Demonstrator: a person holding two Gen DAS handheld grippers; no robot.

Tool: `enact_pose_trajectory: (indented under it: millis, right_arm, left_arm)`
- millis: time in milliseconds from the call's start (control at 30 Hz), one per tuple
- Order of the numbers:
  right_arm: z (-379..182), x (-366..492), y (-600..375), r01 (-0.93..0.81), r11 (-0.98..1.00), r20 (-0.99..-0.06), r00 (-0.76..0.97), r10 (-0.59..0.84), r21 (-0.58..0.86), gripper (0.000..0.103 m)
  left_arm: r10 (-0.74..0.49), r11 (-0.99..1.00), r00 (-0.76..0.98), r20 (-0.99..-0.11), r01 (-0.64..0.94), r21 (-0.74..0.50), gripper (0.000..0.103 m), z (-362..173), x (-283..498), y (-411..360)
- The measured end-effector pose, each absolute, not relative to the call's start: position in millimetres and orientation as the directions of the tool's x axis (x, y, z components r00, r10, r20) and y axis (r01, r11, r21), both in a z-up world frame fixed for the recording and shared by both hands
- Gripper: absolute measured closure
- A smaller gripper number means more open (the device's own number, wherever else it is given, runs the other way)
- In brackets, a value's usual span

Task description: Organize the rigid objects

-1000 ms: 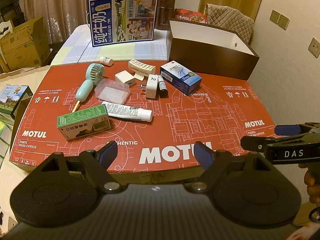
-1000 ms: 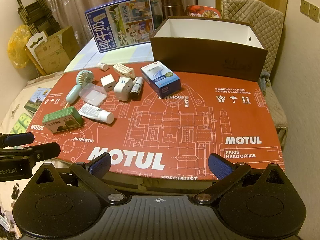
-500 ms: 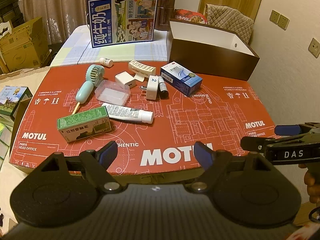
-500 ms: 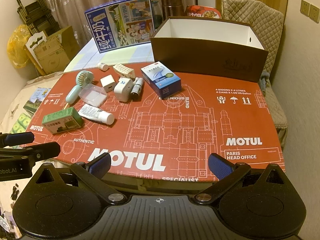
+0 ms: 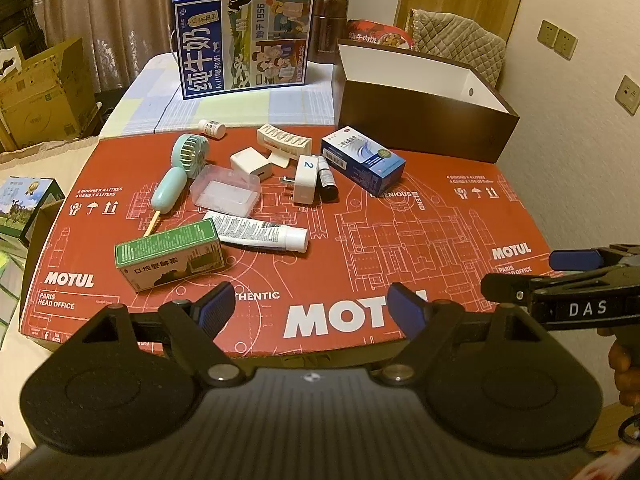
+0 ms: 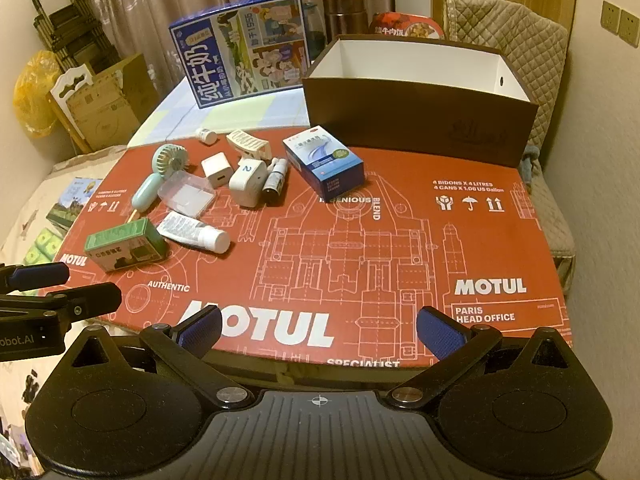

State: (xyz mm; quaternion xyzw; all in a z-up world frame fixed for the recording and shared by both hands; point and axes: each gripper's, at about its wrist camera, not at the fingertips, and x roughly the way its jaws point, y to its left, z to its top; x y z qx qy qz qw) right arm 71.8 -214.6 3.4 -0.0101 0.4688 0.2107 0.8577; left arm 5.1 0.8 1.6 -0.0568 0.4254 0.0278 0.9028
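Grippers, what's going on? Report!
Left gripper open, empty. Right gripper open, empty. Small items on red mat; brown box empty. Nothing in the way.

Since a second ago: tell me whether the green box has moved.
No. The green box keeps its spot beside the white tube on the red mat.
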Motion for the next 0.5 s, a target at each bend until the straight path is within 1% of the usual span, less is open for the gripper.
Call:
enact_pose_trajectory:
  millis: [500]
  right_arm:
    - [2.9, 72.7, -213.7, -0.371, 0.911, -0.809, 0.472, 0.351, 0.179, 0.002]
  left_arm:
    - [-0.002, 0.992, 0.635, -0.772, -0.095, -0.080, 0.022, 1.8, 10.7, 0.7]
